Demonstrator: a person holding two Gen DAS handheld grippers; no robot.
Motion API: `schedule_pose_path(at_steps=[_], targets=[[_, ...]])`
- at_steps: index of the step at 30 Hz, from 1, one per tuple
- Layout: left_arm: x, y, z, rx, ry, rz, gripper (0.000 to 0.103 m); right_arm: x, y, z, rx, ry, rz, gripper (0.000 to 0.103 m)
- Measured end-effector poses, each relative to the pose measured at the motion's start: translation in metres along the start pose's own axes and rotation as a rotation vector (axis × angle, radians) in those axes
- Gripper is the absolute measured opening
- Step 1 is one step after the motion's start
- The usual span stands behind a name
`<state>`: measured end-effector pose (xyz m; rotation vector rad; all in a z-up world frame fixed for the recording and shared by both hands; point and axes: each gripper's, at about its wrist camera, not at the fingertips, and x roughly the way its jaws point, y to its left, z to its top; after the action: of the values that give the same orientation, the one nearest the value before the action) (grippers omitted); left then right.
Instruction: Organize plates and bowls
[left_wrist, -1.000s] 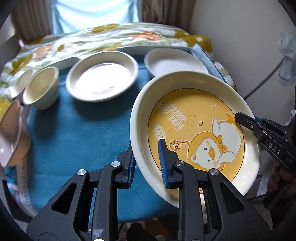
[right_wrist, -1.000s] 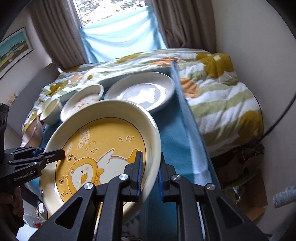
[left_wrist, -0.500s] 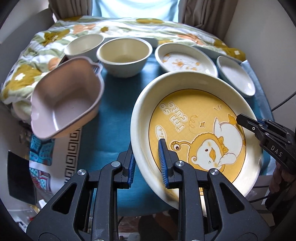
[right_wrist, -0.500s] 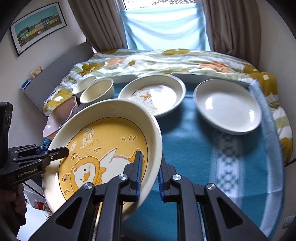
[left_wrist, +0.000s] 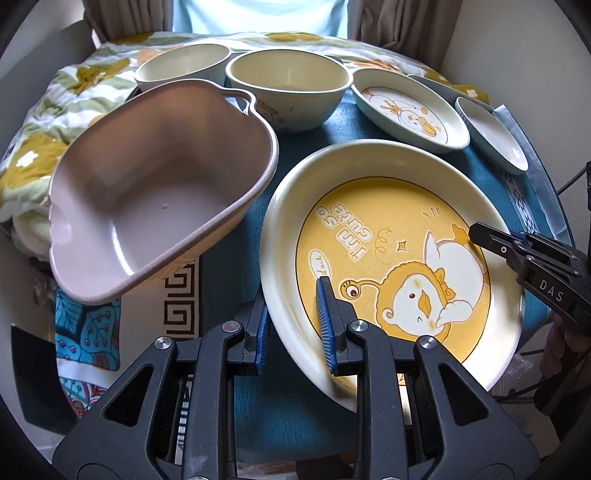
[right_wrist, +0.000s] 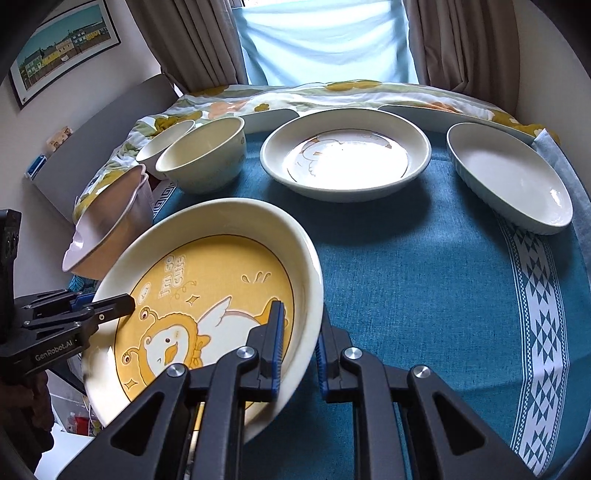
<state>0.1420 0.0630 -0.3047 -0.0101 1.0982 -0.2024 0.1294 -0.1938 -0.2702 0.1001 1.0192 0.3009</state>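
Both tongs, left (left_wrist: 295, 328) and right (right_wrist: 299, 343), are clamping the yellow duck plate (left_wrist: 388, 258); only the right view is showing the wall picture (right_wrist: 62, 44), upper left.

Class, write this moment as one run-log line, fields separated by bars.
left gripper: shut on yellow duck plate | right gripper: shut on opposite rim | plate: tilted above teal cloth | pink basin: beside plate

Right tongs (right_wrist: 299, 347) and left tongs (right_wrist: 110, 308) clamp opposite rims of cream-rimmed yellow duck-print ceramic plate (right_wrist: 207, 295) above teal-clothed worktop (right_wrist: 424, 295).
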Motion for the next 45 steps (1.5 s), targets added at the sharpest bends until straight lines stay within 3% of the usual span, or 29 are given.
schedule_pose_path(at_steps=[12,25,26,28,30,32,33,35,36,37,41,45], targets=[[0.005,0.002,-0.001,0.003,0.010,-0.019,0.020,0.005,-0.001,-0.001,0.050,0.058,-0.041,0.014],[-0.003,-0.011,-0.001,0.030,0.020,0.089,0.021,0.004,-0.002,-0.001,0.040,0.066,-0.048,0.014],[-0.003,-0.012,-0.001,0.028,0.023,0.091,0.021,0.003,-0.002,-0.001,0.040,0.060,-0.051,0.017],[-0.005,-0.012,-0.002,0.022,0.027,0.094,0.021,0.000,-0.004,-0.003,0.046,0.053,-0.051,0.032],[-0.005,-0.014,-0.003,0.011,0.035,0.105,0.022,-0.003,-0.007,-0.005,0.055,0.048,-0.042,0.075],[-0.006,-0.015,-0.005,-0.007,0.039,0.088,0.024,-0.009,-0.008,-0.005,0.054,0.032,-0.042,0.092],[-0.007,-0.014,-0.007,-0.018,0.039,0.074,0.032,-0.012,-0.009,-0.006,0.050,0.023,-0.048,0.092],[-0.010,-0.015,-0.010,-0.032,0.033,0.071,0.065,-0.017,-0.009,-0.006,0.041,0.012,-0.054,0.092],[-0.015,-0.016,-0.012,-0.037,0.017,0.073,0.087,-0.020,-0.010,-0.006,0.040,0.009,-0.053,0.093],[-0.020,-0.017,-0.013,-0.044,-0.004,0.070,0.092,-0.024,-0.010,-0.006,0.038,0.004,-0.052,0.093],[-0.037,-0.026,-0.013,-0.057,-0.016,0.085,0.092,-0.039,-0.018,-0.009,0.039,-0.026,-0.039,0.102],[-0.062,-0.049,-0.003,-0.056,-0.052,0.084,0.092,-0.064,-0.031,-0.007,0.031,-0.071,-0.022,0.102]])
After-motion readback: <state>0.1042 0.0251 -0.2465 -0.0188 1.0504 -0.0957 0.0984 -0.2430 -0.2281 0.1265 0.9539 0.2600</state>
